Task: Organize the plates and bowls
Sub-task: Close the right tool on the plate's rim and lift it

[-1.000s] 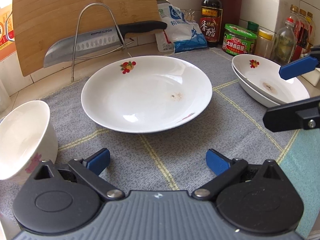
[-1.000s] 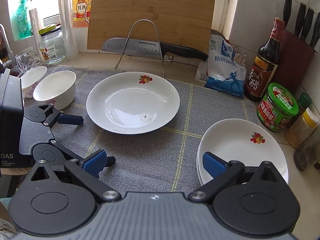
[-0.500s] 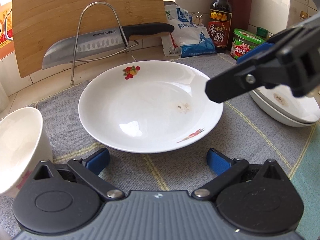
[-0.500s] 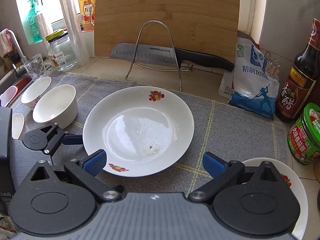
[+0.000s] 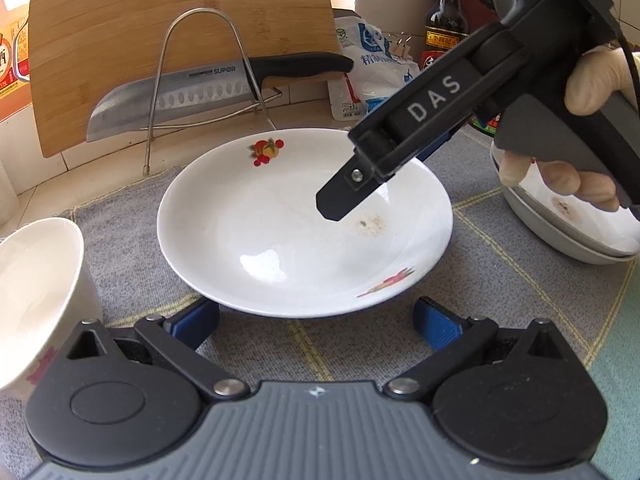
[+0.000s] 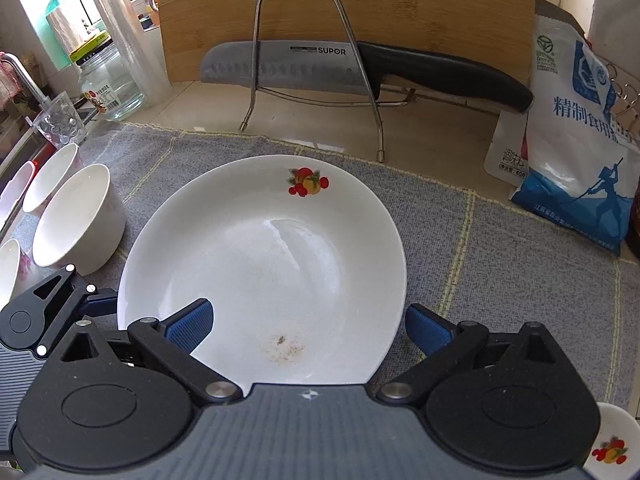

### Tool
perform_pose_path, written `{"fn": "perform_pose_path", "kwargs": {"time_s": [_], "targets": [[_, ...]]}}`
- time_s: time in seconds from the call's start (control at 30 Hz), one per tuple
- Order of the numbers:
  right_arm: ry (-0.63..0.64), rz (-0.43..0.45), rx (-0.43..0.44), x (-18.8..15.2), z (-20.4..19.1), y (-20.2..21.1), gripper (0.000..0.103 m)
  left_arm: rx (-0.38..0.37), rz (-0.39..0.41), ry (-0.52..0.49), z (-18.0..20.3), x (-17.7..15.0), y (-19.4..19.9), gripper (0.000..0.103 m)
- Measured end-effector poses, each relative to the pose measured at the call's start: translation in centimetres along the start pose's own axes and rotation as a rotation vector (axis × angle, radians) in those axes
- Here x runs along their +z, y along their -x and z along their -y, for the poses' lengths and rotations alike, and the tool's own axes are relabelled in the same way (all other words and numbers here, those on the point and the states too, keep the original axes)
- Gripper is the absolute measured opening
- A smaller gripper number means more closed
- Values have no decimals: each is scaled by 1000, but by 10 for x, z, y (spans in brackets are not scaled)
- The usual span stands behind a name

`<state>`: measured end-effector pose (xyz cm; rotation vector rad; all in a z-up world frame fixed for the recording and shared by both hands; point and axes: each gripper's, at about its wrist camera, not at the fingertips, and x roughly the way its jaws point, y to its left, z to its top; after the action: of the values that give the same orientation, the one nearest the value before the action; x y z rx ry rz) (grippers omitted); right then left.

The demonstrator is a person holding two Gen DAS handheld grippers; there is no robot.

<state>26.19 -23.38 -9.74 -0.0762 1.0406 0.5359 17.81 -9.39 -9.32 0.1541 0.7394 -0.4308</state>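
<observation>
A white plate with a fruit print point(image 5: 280, 236) point(image 6: 256, 256) lies on the grey mat point(image 5: 500, 280). My left gripper point(image 5: 316, 322) is open at the plate's near rim. My right gripper point(image 6: 308, 326) is open and hangs over the plate's right side; it shows in the left wrist view point(image 5: 404, 148) above the plate. Two stacked white plates point(image 5: 568, 228) sit at the right. A white bowl point(image 5: 32, 292) point(image 6: 76, 220) stands left of the plate, with more bowls point(image 6: 48, 176) beyond it.
A bamboo cutting board point(image 5: 160, 40) leans on the back wall behind a wire rack point(image 6: 316, 64) holding a knife point(image 5: 200, 92). A salt bag point(image 6: 576, 152), a sauce bottle point(image 5: 446, 20), a glass jar point(image 6: 108, 80) and a glass cup point(image 6: 60, 120) line the counter.
My right gripper has swung left from the stacked plates to above the middle plate's right side. My left gripper has come closer to the plate's near rim.
</observation>
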Motion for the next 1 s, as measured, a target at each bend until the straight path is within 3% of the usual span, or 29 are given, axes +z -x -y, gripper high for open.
{"fn": "perform_pose_path", "kwargs": {"time_s": [0.4, 0.83, 1.0], "targets": [[-61, -26, 52, 18, 14, -18, 103, 12, -5, 13, 0, 1, -1, 103], [90, -54, 24, 34, 9, -31, 103, 4, -16, 8, -2, 3, -4, 103], [86, -55, 30, 41, 13, -34, 103, 5, -14, 8, -2, 3, -4, 103]]}}
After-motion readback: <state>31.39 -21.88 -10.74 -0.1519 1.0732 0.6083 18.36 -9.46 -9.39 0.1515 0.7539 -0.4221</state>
